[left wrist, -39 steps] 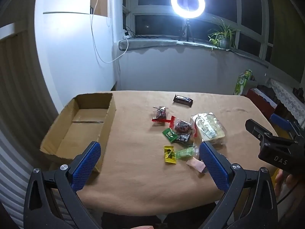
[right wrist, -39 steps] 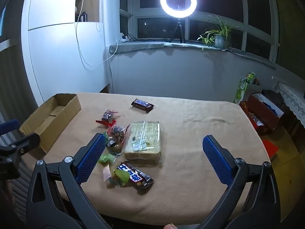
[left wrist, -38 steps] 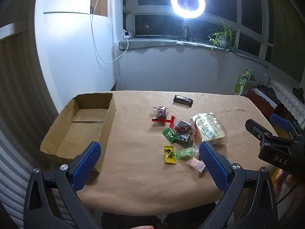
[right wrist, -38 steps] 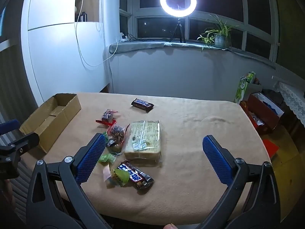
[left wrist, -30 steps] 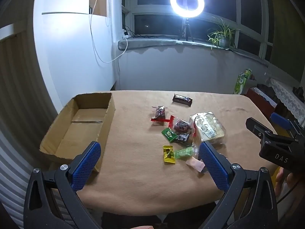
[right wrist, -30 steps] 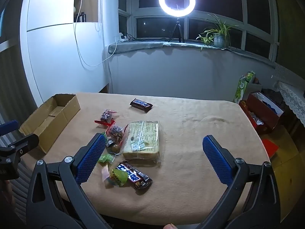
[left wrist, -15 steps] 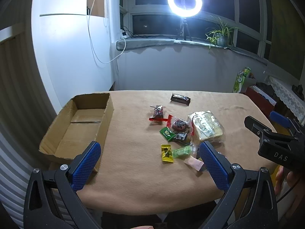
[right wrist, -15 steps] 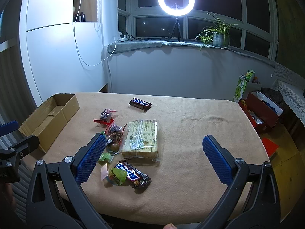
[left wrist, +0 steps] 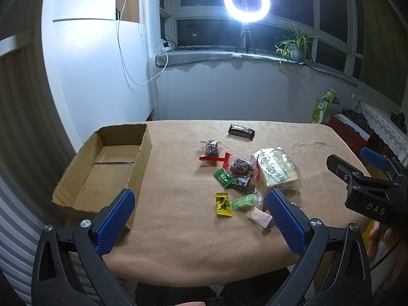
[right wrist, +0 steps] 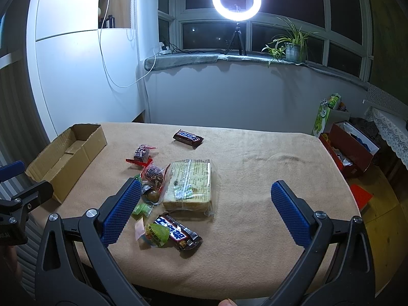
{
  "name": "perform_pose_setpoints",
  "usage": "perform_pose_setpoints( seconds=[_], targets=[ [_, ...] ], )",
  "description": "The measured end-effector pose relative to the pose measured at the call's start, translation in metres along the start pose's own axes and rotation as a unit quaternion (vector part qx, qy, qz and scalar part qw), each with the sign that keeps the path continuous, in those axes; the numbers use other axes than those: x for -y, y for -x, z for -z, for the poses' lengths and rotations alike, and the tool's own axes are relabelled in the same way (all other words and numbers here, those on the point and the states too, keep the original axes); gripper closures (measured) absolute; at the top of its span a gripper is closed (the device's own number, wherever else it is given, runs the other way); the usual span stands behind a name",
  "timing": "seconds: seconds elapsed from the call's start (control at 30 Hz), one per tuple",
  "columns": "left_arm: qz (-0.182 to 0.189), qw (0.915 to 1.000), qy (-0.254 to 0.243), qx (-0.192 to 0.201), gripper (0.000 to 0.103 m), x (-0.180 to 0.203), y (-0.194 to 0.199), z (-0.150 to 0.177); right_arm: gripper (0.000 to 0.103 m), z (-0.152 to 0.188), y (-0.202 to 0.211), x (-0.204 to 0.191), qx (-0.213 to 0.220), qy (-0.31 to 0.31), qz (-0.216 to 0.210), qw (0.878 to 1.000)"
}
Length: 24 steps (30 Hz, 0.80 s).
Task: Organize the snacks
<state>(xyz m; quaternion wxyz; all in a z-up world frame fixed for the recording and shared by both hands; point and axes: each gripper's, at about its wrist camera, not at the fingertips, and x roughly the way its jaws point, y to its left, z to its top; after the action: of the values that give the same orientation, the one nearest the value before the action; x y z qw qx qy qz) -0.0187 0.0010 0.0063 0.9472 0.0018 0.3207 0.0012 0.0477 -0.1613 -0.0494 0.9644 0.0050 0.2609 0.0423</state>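
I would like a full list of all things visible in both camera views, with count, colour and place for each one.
cardboard box: one, brown, open, left side of table.
table: one, tan cloth cover.
Snickers bar: one, dark brown, far from the pile.
bread pack: one, clear wrap, pile's right side.
second chocolate bar: one, dark with blue lettering, near edge.
yellow candy: one, near edge.
small wrapped snacks: several, red, green, pink, dark; centre pile.
ring light: one, white, on windowsill.
potted plant: one, green, windowsill.
left gripper: blue pads, open.
right gripper: blue pads, open.
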Motion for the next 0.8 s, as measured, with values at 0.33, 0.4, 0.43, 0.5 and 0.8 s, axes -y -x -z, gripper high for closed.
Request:
perform_pose_setpoints(
  seconds=[0.33,0.4,0.43,0.5,0.8],
  targets=[
    [0.001,1.0,0.0,0.001,0.0,-0.0004,-0.0001,-0.0003,0.0,0.0001,0.0004,0.0003,-0.001,0.001,0.0,1.0],
    [0.0,1.0,0.0,0.001,0.0,0.0,-0.0002,0.0001,0.0,0.0003,0.0001,0.0006,0.0,0.001,0.0,1.0],
    [0.0,1.0,-0.001,0.001,0.0,-0.0002,-0.0002,0.0001,0.0,0.0001,0.0002,-0.0001,-0.001,0.001,0.001,1.0],
    [0.001,1.0,0.0,0.0,0.0,-0.0004,-0.0001,0.0002,0.0,0.0,0.0004,-0.0002,0.0,0.001,0.0,1.0],
    [0.0,1.0,0.0,0.001,0.0,0.0003,-0.0001,0.0002,0.0,0.0003,0.0003,0.0005,0.0,0.001,0.0,1.0]
  ],
)
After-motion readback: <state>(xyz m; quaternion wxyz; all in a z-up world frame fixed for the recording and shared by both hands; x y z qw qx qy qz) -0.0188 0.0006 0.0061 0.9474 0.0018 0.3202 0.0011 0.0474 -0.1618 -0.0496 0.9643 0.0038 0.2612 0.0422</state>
